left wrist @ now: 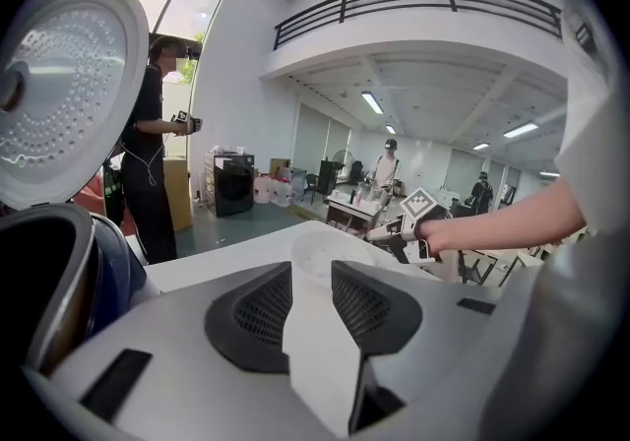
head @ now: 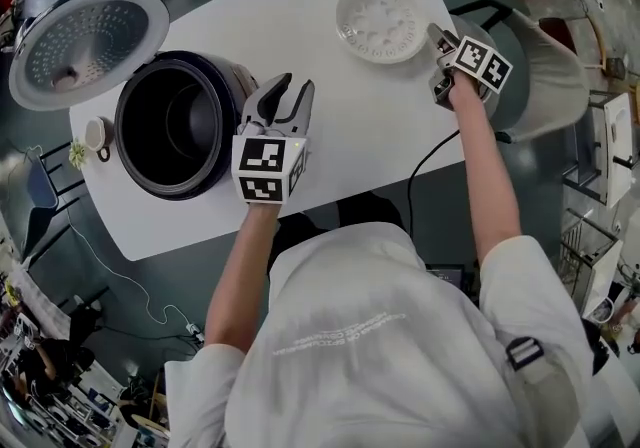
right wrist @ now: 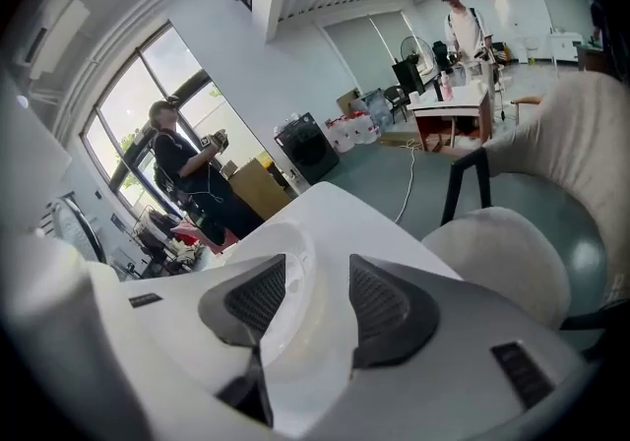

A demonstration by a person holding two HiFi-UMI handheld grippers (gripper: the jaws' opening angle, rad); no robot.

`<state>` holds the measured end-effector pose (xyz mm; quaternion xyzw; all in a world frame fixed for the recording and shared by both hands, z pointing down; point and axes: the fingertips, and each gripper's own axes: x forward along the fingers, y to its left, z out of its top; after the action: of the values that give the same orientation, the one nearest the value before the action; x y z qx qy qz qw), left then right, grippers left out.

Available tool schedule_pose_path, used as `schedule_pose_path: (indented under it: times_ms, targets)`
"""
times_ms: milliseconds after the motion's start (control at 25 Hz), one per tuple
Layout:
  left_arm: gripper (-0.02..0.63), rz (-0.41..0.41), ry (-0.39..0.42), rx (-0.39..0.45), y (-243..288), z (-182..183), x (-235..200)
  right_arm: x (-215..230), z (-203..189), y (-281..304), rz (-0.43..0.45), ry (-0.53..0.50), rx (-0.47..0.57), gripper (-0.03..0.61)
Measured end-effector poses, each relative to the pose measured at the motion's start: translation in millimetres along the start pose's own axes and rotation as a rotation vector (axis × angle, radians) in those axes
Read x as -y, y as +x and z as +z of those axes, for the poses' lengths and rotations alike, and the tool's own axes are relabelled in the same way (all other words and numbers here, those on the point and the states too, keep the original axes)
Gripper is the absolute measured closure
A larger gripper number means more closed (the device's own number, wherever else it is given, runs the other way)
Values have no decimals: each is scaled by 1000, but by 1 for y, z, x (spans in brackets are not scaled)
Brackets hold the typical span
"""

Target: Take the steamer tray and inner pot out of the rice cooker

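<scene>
Fingers [left wrist: 258, 316] stand apart and empty on both: right gripper [right wrist: 317, 277] beside the tray [head: 380, 21] on the tabletop [head: 330, 136], left gripper [head: 294, 86] by the cooker [head: 228, 76]. The pot [head: 190, 126] likely comes next.

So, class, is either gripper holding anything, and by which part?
Nothing. The left gripper is open and empty; the right gripper is open at the rim of the round white steamer tray, not gripping it.

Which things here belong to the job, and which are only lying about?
Job: rice cooker, inner pot, steamer tray, left tool, right tool.
Lying about: small cup, chair, cable.
</scene>
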<state>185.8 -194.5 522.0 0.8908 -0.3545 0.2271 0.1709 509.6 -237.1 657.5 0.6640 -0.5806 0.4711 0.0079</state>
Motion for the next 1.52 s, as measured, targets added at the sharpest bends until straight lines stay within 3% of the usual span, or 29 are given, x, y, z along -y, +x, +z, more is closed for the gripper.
schedule_pose_path:
  times_ms: [280, 600, 1080, 1280, 1520]
  targets:
    - [477, -41, 29, 79, -44, 16, 3, -42, 8, -75, -1, -145, 88, 379]
    - [477, -16, 113, 176, -101, 44, 5, -111, -2, -153, 23, -423, 155, 379]
    - [477, 106, 172, 289, -202, 66, -55, -270, -35, -205, 197, -659, 249, 359]
    - [477, 148, 158, 317, -246, 71, -94, -351, -61, -213, 347, -768, 241, 317]
    - [477, 238, 147, 348, -298, 74, -141, -424, -83, -226, 479, -814, 259, 299]
